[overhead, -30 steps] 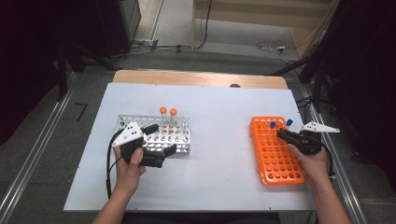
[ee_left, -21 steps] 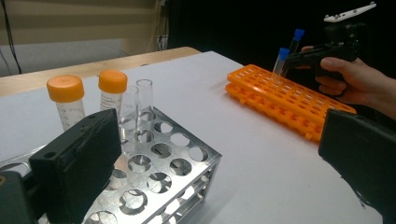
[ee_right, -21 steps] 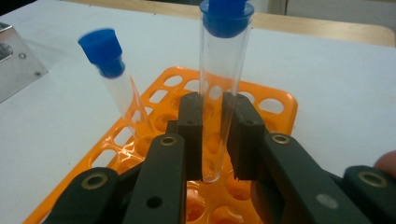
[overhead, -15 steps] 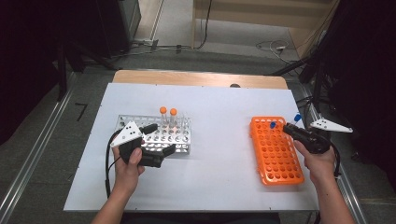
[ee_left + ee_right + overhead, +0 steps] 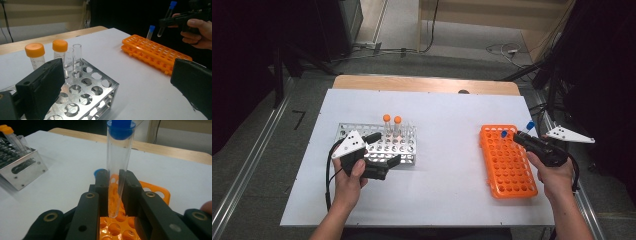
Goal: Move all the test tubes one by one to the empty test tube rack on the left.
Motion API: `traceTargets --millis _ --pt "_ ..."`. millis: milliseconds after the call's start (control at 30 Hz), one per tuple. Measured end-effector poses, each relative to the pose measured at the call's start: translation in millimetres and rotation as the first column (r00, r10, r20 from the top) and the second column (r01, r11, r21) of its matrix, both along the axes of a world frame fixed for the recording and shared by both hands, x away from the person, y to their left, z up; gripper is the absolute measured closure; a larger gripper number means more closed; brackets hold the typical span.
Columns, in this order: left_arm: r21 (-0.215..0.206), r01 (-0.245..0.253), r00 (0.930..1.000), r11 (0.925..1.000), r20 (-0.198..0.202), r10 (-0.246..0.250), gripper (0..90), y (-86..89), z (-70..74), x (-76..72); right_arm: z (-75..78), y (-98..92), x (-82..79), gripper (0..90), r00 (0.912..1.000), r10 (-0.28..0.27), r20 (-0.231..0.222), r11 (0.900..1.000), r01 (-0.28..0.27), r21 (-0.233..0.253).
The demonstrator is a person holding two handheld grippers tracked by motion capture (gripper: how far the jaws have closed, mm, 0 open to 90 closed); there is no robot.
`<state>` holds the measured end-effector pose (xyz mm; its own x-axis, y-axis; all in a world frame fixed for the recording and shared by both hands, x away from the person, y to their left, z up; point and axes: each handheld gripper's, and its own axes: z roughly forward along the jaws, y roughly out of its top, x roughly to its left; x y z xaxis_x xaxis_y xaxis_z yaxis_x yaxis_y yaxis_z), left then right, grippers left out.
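Observation:
My right gripper point(image 5: 519, 136) is shut on a clear blue-capped tube point(image 5: 529, 125), held tilted above the far right corner of the orange rack point(image 5: 508, 167). In the right gripper view the tube point(image 5: 118, 157) stands between the shut jaws point(image 5: 116, 192), its tip just above the rack's holes point(image 5: 112, 227). A second blue-capped tube point(image 5: 503, 134) stands in the rack's far row. My left gripper point(image 5: 384, 148) is open at the near side of the metal rack point(image 5: 362, 134), with nothing between its jaws point(image 5: 117, 72). Two orange-capped tubes point(image 5: 392, 121) and clear uncapped tubes point(image 5: 73, 57) stand in the metal rack.
Both racks sit on a white tabletop point(image 5: 447, 150) with a wooden strip point(image 5: 422, 84) along the far edge. Bare table lies between the two racks. Metal rails point(image 5: 247, 170) run along both sides of the table, with dark floor and cables beyond.
My right gripper has moved the held blue-capped tube up and to the right, away from the tube standing in the orange rack. The left gripper has stayed put.

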<state>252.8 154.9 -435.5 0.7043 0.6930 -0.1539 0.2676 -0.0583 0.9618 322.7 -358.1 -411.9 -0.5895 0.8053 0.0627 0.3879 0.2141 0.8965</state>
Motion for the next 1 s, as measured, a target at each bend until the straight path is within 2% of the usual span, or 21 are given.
traceTargets --millis 200,500,733,1000 --pt "0.018 0.000 1.0000 0.9998 0.002 0.000 0.0 -5.0 -0.2 -0.1 7.7 11.5 -6.9 74.8 0.9994 0.033 0.015 0.999 -0.033 -0.002" --pt "0.007 0.034 0.9994 0.9994 -0.005 -0.034 0.0 -9.9 0.8 -0.5 4.0 41.3 -12.1 74.8 0.9952 0.097 0.007 0.995 -0.097 -0.007" --pt "-0.003 0.054 0.9986 0.9986 -0.004 -0.054 0.0 -15.3 1.5 -1.1 -3.2 65.0 -15.8 74.8 0.9878 0.156 -0.006 0.988 -0.156 -0.006" --pt "-0.006 0.093 0.9956 0.9956 -0.013 -0.093 0.0 -28.5 3.1 -1.2 -6.3 94.7 -25.1 74.8 0.9716 0.236 -0.016 0.972 -0.236 0.012"
